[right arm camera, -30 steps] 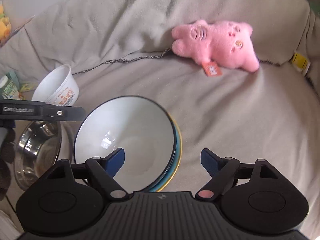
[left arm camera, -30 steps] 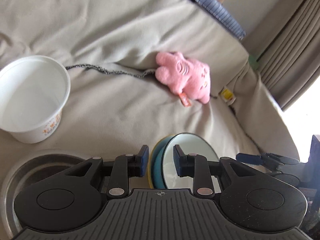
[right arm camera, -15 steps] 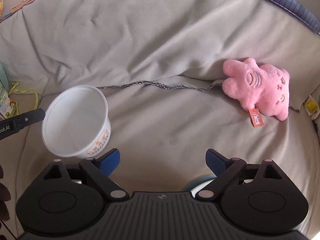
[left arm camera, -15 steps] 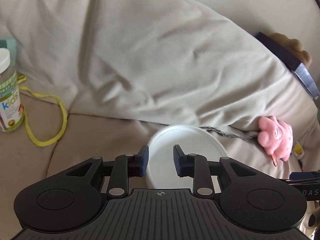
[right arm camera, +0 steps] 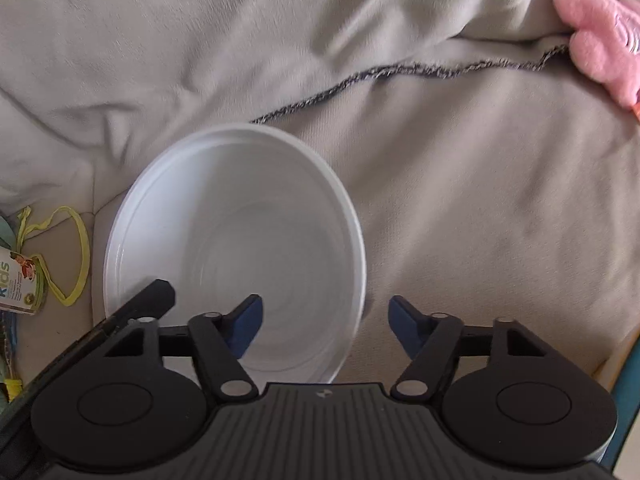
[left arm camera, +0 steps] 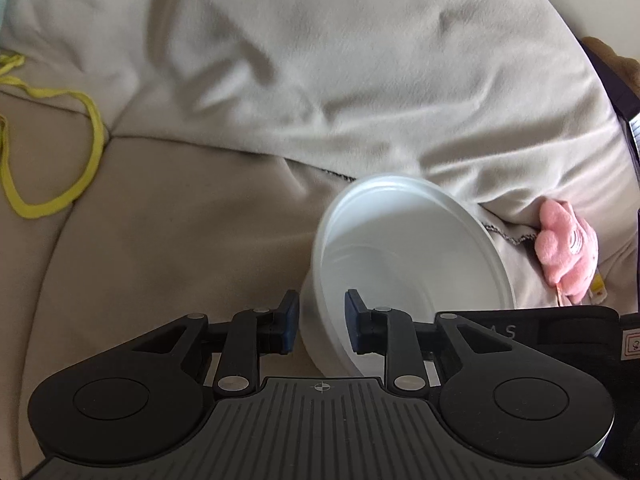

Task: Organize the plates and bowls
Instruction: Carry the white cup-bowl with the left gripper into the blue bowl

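Since half a second ago the white plastic bowl (left arm camera: 408, 264) has come closer in both views: it now fills the lower middle of the left wrist view, with its near wall standing between the two blue pads, where before only its far rim showed beyond them. In the right wrist view the same bowl (right arm camera: 236, 248) has moved from the left side to the lower centre.

The beige fabric sofa cover (left arm camera: 280, 80) spreads across both views in loose folds, and the bowl rests on it, tilted so that its mouth faces the cameras. A dark braided seam (right arm camera: 400, 72) runs across the cover behind the bowl.

The left hand-held gripper (left arm camera: 319, 322) has its jaws set narrowly, one pad outside the bowl's wall and one inside; whether they press on the wall cannot be told. The right hand-held gripper (right arm camera: 325, 322) has its jaws spread wide and holds nothing; its left pad lies in front of the bowl's interior, its right pad over the bare cover.

A pink plush toy (left arm camera: 568, 248) lies tucked in a fold to the right of the bowl. A yellow-green cord loop (left arm camera: 52, 152) lies on the cover well to the left. A small bottle with a "Kids" label (right arm camera: 16, 280) shows at the left edge of the right wrist view.
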{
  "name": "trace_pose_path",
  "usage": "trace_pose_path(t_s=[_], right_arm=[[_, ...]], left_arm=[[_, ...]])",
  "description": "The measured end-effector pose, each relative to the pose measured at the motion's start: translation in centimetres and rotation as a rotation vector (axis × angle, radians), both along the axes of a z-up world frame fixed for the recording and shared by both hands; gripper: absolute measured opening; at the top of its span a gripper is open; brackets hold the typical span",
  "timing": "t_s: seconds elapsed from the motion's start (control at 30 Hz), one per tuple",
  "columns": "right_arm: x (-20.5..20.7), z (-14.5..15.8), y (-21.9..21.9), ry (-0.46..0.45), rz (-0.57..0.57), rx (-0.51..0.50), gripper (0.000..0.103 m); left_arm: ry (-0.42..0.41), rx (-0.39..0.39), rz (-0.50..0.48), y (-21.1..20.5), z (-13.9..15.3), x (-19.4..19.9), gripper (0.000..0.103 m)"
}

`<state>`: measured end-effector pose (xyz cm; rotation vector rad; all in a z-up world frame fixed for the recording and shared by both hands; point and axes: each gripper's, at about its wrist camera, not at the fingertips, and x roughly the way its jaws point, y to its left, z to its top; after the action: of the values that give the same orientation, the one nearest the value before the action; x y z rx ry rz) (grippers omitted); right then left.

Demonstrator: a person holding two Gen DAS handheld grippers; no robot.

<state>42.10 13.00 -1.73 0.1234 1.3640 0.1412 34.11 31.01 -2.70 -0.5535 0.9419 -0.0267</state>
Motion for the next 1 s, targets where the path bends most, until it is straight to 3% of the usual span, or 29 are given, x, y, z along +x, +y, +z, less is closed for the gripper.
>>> trace_pose_path(t_s=[0.13,0.3,0.47,0.57,0.73,0.9,1.0], right_arm=[[-0.9,1.4,-0.1,-0.033,0.027,0.020,0.050],[-3.9,7.7,-2.9,-0.165,0.107,0.032,0.051],[-8.8,13.6,-10.1,-0.234,0.103,0.055,0.057],[-11.7,15.4,-15.1,-0.275,0.086,0.022,0.060],[-15.2,14.4,-22.4,-0.287,0.011,0.012,0.060],[-15.5,10.4,-28.1,-0.285,-0.093,0.072,0.060],[-15.4,8.2,-29.3,-0.270,-0.128,0.075,0.062]], left_arm=[[-0.060,-0.058,0.012,0.1,1.6,-1.0,0.025],[-0.195,-0.117,-0.058,-1.9,6.4,-4.1,0.028],[-0.280,-0.155,-0.230,-7.9,9.7,-8.1,0.031],[-0.317,-0.153,-0.379,-12.6,10.8,-9.9,0.032],[-0.348,-0.164,-0.521,-18.8,9.5,-10.8,0.033],[-0.270,-0.230,-0.508,-21.3,6.1,-9.8,0.032],[-0.238,-0.152,-0.468,-21.7,5.0,-9.6,0.032]])
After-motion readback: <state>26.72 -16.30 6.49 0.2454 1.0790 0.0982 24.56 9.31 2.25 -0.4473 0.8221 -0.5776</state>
